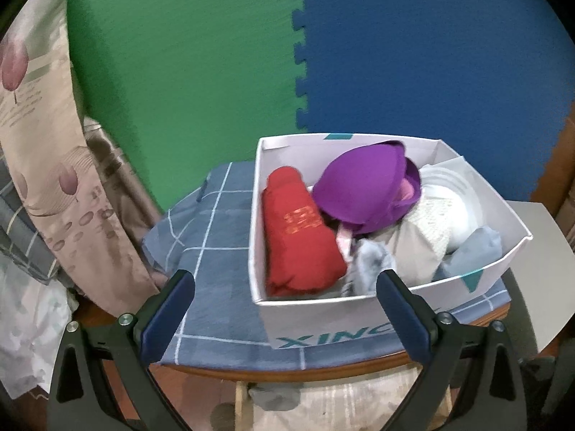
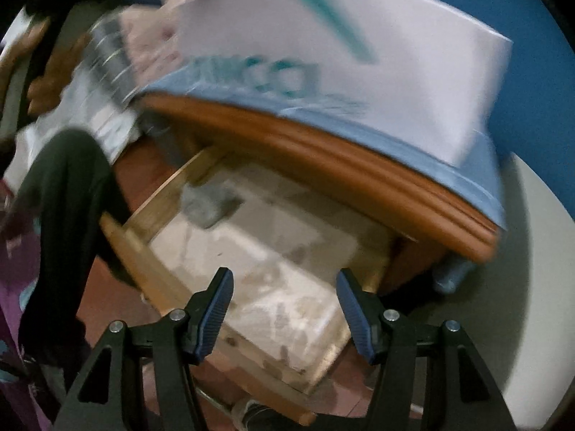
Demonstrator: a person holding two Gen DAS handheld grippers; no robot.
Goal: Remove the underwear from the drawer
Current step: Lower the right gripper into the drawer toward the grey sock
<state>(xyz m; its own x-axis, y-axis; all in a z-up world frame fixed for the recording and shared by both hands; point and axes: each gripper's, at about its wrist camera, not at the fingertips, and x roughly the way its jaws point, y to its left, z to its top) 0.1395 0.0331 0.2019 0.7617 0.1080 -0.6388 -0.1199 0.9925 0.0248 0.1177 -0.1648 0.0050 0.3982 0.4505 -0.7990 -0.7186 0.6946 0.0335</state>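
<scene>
With my left gripper [image 1: 285,276] spread wide and empty over the counter's [image 1: 323,368] front edge, and my right gripper [image 2: 284,273] parted with nothing held above the open drawer [image 2: 125,230], I see one main risk. The grey underwear [image 2: 210,204] sits in the drawer's rear left corner, tucked near the counter's overhang, so the jaws may knock that lip or pinch the pale liner. Its long axis seems to follow the drawer's back edge; blur hides which way it points.
</scene>
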